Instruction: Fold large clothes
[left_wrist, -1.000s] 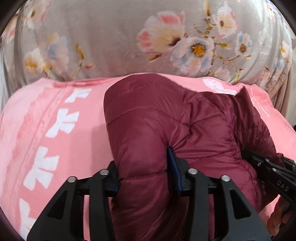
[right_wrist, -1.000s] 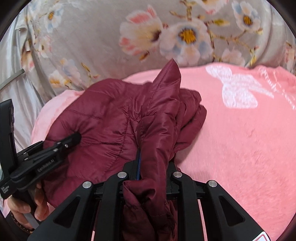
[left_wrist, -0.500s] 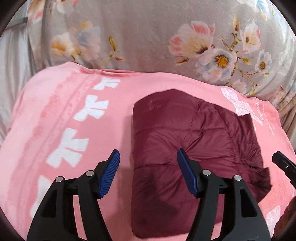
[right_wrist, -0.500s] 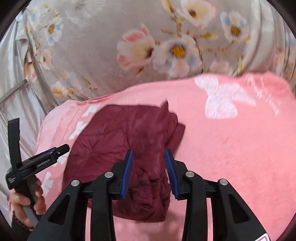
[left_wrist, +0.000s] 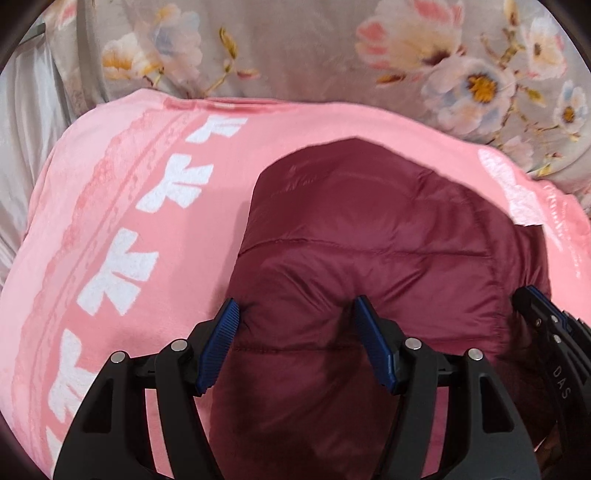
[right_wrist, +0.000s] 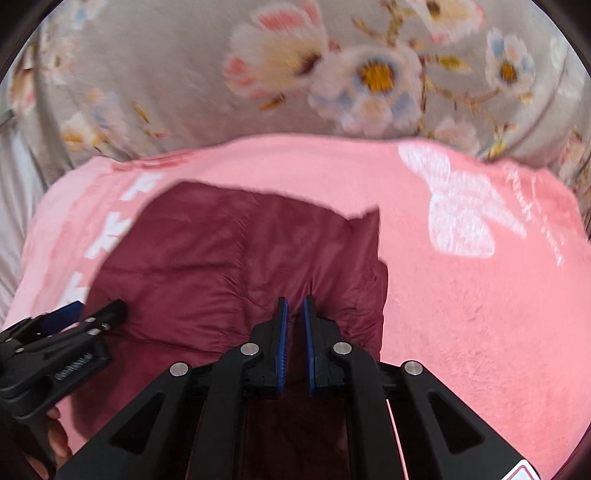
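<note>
The maroon puffer jacket (left_wrist: 369, 236) lies folded into a rough block on the pink blanket (left_wrist: 122, 229), toward the blanket's near edge and about midway across it.

Nearest you, your left gripper (left_wrist: 297, 343) sits low over the jacket's near left corner. Its jaws have just been opening and now stand wide, straddling the padded edge with fabric between the blue pads, but they do not pinch it. Your right gripper (right_wrist: 294, 343) is over the jacket's near right part. Its jaws have just been closing and are nearly together, with only a slim gap. Maroon fabric shows through that gap, yet I cannot tell whether any of it is caught.

Both grippers point across the jacket from its near side, so the block runs away from the jaws toward the floral bedding (right_wrist: 258, 74) beyond the blanket's far edge. Its longer side seems to run left to right between your two hands. A small flap (right_wrist: 369, 218) pokes up at the far right corner, and your right hand looks nearer to it.
</note>
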